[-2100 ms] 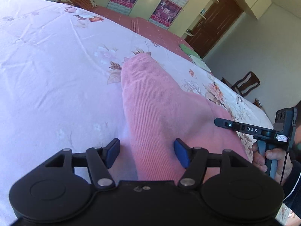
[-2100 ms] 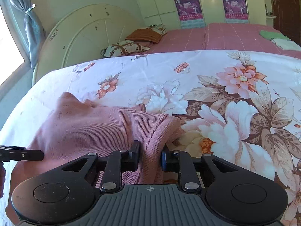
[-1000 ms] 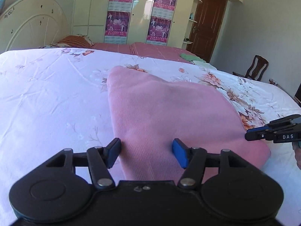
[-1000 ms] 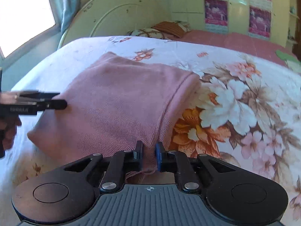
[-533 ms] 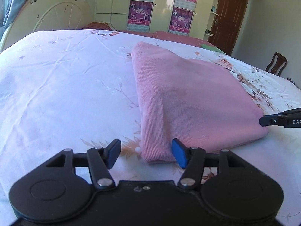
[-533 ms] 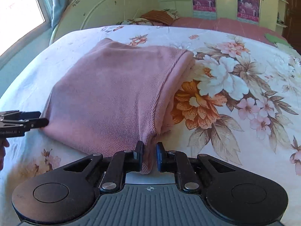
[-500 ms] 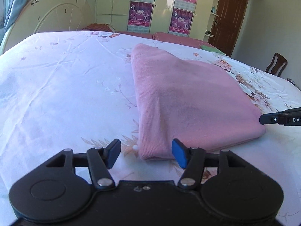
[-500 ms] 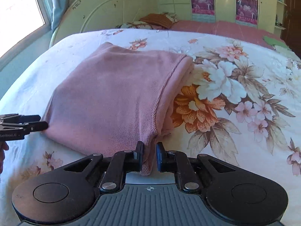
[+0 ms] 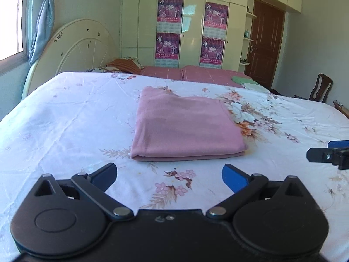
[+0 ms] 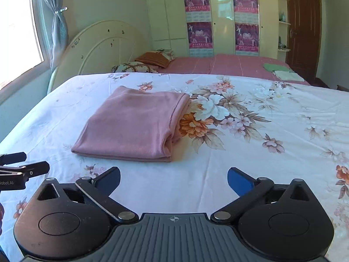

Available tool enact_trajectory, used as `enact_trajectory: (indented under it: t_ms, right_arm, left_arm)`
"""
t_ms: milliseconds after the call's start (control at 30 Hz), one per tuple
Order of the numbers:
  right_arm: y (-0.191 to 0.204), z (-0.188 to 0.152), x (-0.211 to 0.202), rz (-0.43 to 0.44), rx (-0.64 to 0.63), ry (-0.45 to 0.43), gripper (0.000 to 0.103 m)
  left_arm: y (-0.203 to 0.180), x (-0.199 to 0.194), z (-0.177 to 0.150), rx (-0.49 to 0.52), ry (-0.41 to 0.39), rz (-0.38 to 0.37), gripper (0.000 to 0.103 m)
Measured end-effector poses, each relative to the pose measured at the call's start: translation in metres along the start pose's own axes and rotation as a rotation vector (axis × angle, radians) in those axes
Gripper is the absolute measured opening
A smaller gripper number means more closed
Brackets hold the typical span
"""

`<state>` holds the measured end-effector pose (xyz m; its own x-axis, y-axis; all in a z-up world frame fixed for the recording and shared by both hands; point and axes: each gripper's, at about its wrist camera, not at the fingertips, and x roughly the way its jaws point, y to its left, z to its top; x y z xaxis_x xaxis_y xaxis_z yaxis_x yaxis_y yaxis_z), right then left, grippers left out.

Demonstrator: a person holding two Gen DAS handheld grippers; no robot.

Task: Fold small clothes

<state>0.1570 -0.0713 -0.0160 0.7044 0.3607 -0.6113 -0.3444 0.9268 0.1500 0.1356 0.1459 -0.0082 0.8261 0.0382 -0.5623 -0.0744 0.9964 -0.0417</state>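
We find the pink garment (image 9: 185, 126) folded into a flat rectangle on the floral sheet (image 9: 65, 126) of the bed, near its middle, nothing touching it. The left gripper (image 9: 169, 173) sits short of the garment's near edge; its fingers (image 9: 104, 172) have just been opening and stand wide apart, nothing between them. The right gripper (image 10: 173, 178) likewise: fingers (image 10: 238, 181) just opened, spread wide, empty. Folded green and white cloths (image 10: 281, 71) lie at the far side.
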Motion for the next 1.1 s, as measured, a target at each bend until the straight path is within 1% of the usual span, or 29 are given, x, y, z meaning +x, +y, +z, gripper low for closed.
enact_trajectory:
  t_ms: [100, 233, 300, 400, 500, 667, 800, 1100]
  right_arm:
    - [0.014, -0.013, -0.038, -0.046, -0.030, -0.021, 0.103]
    - [0.029, -0.035, -0.096, -0.061, -0.025, -0.067, 0.103]
    - [0.039, -0.047, -0.126, -0.059, -0.029, -0.082, 0.103]
    - [0.051, -0.063, -0.163, -0.066, -0.046, -0.108, 0.103]
    - [0.061, -0.074, -0.190, -0.075, -0.048, -0.134, 0.103]
    - [0.074, -0.083, -0.218, -0.072, -0.036, -0.171, 0.103]
    - [0.084, -0.087, -0.233, -0.061, -0.045, -0.193, 0.103]
    - [0.095, -0.091, -0.250, -0.044, -0.067, -0.218, 0.103]
  left_arm:
    - [-0.016, -0.039, -0.003, 0.000, -0.050, -0.009, 0.103]
    - [-0.030, -0.094, -0.012, -0.003, -0.083, -0.019, 0.103]
    - [-0.036, -0.119, -0.017, 0.004, -0.101, -0.011, 0.103]
    - [-0.041, -0.147, -0.024, 0.010, -0.123, -0.007, 0.103]
    - [-0.042, -0.168, -0.029, 0.009, -0.139, -0.002, 0.103]
    - [-0.045, -0.194, -0.037, 0.018, -0.166, -0.004, 0.103]
    - [-0.045, -0.208, -0.040, 0.018, -0.186, -0.007, 0.103]
    - [-0.047, -0.222, -0.044, 0.021, -0.215, -0.010, 0.103]
